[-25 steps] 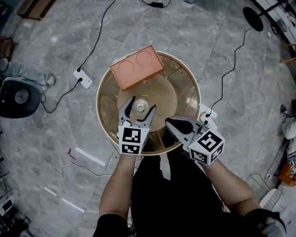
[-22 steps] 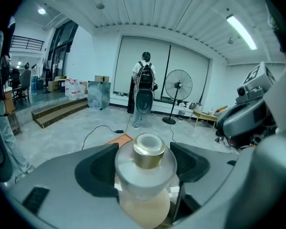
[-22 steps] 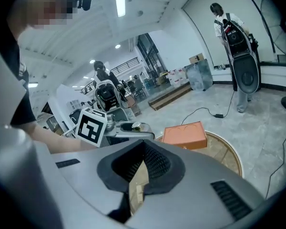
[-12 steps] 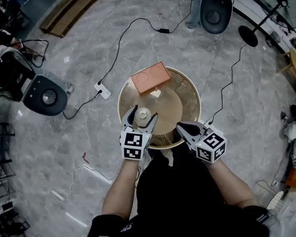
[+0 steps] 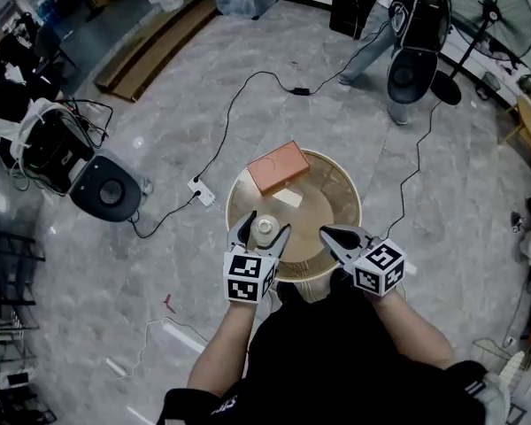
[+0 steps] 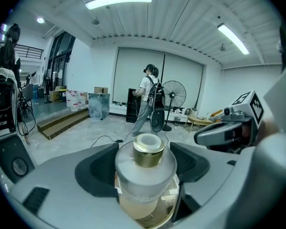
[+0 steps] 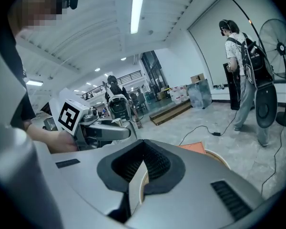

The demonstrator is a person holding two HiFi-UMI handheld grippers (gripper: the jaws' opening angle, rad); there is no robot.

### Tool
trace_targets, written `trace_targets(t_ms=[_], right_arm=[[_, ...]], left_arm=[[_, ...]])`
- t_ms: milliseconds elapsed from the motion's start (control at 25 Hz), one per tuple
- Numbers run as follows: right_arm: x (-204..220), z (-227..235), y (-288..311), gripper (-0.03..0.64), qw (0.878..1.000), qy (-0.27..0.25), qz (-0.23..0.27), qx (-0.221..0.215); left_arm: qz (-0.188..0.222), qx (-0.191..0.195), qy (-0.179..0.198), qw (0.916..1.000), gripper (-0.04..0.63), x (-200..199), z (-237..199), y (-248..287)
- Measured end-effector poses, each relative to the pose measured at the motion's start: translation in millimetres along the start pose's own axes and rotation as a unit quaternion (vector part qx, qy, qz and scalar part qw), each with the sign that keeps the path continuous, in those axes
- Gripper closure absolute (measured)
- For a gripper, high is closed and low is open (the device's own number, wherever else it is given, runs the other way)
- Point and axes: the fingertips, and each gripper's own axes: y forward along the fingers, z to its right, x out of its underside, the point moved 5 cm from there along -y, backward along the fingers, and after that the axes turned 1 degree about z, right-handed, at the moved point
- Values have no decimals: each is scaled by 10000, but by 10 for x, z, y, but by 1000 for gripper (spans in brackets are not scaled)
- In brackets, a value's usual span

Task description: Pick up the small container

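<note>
The small container (image 5: 264,229) is a frosted jar with a gold neck (image 6: 145,168). My left gripper (image 5: 265,222) is shut on it, a pad pressed against each side of its body (image 6: 145,149), and it hangs above the round wooden table (image 5: 336,184). My right gripper (image 5: 324,231) is to the right over the table's near edge, jaws together and empty (image 7: 142,163). It also shows in the left gripper view (image 6: 224,132). An orange box (image 5: 279,166) and a white card (image 5: 288,198) lie on the table's far side.
A power strip (image 5: 202,191) with cables lies on the marble floor left of the table. A black speaker (image 5: 111,189) stands further left. A person (image 5: 407,25) with a backpack and a floor fan (image 5: 491,7) are at the far right.
The view has risen and the table looks smaller and farther below. Both grippers have come up with it, the left one still holding the container.
</note>
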Motion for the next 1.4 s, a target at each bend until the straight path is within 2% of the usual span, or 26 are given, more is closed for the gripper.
trace_targets(t_ms=[120,320,600,800,1040,1160,1400], right_arm=[[-155,102,-164,603,9996,-257,106,57],[-356,282,-349,603,9988,-403,285,-70],[-753,212,-654,603,9930,-1074,456,-192],[-890,222,-858,603,9898,-1118,675,-561],[-1039,138,-891,604,9872,-1100,873,-750],[-1147,-7,-886,604,9854,-1302,864,-684],[-1122,-100,-875,606,9802,-1512,970,-834]], left_arm=[[76,-94,49,9999,250,-140,128,-62],[74,-222,41,9997,250,-279,288,-44],[117,-408,-102,9990,250,-501,461,-136],[215,-536,33,9983,250,-702,548,-237],[480,-646,97,9967,250,-925,573,-400],[607,-645,80,9960,250,-1006,546,-539],[788,-716,179,9942,250,-1100,558,-733]])
